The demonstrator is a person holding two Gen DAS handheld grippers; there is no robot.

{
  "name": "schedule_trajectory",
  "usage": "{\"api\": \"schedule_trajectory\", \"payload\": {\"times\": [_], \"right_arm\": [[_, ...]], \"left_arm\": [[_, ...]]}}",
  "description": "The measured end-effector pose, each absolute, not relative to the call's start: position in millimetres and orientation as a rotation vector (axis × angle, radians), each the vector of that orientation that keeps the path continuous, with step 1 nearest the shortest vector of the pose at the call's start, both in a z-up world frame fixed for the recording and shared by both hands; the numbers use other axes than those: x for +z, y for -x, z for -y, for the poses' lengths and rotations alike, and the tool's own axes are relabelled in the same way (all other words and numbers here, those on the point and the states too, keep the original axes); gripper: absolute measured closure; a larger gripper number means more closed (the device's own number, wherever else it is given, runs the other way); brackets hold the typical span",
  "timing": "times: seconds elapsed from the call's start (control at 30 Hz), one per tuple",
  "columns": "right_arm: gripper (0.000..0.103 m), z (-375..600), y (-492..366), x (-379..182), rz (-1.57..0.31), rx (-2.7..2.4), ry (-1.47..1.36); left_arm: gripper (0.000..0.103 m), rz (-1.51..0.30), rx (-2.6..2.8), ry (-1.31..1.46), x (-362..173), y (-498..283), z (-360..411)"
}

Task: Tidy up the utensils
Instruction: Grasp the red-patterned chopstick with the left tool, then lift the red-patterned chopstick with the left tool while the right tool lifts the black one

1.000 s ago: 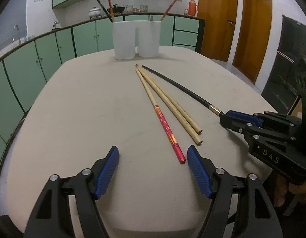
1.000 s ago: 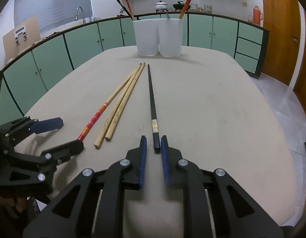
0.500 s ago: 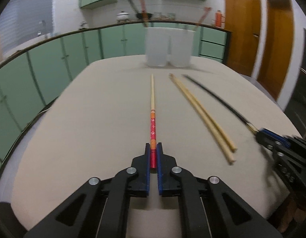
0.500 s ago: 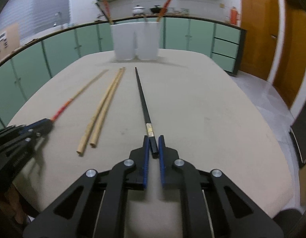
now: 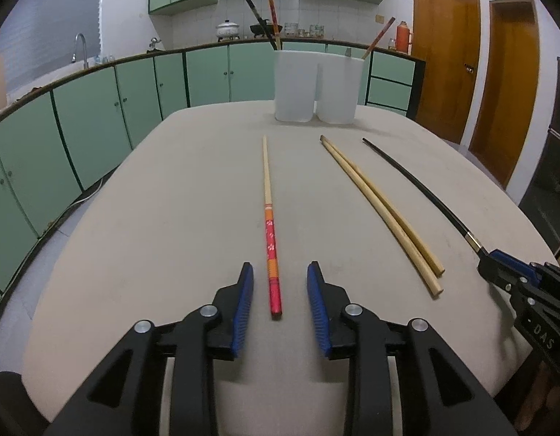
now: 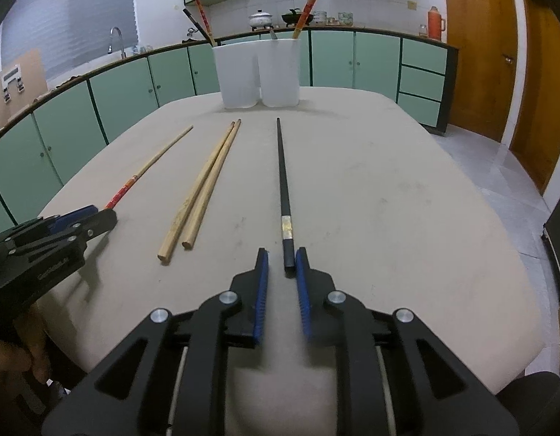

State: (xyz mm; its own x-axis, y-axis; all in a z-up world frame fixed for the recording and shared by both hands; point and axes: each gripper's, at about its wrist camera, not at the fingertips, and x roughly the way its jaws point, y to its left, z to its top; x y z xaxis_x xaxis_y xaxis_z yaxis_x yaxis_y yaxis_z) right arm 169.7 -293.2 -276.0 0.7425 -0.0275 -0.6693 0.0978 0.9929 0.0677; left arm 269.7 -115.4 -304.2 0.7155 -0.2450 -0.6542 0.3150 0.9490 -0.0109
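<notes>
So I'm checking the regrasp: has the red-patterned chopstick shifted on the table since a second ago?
Yes. The red-patterned chopstick lay touching the bamboo pair; now it lies apart, further left, away from them.

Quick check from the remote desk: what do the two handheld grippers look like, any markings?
Both the left gripper and right gripper are black plastic linkages with silver pivot bolts and ribbed blue finger pads. The right gripper's side carries white "DAS" lettering. No cables or sleeves are visible.
</notes>
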Motion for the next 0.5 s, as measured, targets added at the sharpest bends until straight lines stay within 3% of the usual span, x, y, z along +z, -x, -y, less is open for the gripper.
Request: {"api": "schedule_trajectory", "payload": {"times": [0.03, 0.07, 0.2, 0.5], "right_arm": [[0.086, 292, -170, -276, -0.732, -0.066, -0.097], [0.089, 293, -171, -276, -0.732, -0.065, -0.096], [0.097, 295, -169, -275, -0.741, -0.053, -0.103], [0.097, 294, -159, -250, -0.719, -0.032, -0.119]], "left_arm": [[0.091, -0.707, -0.315, -0.103, -305, -271, 116], [0.095, -0.710, -0.315, -0.105, -305, -272, 116], [0.097, -0.759, -0.316, -0.073, -299, -275, 115], [0.097, -0.835, -0.317, -0.032, -265, -265, 105]]}}
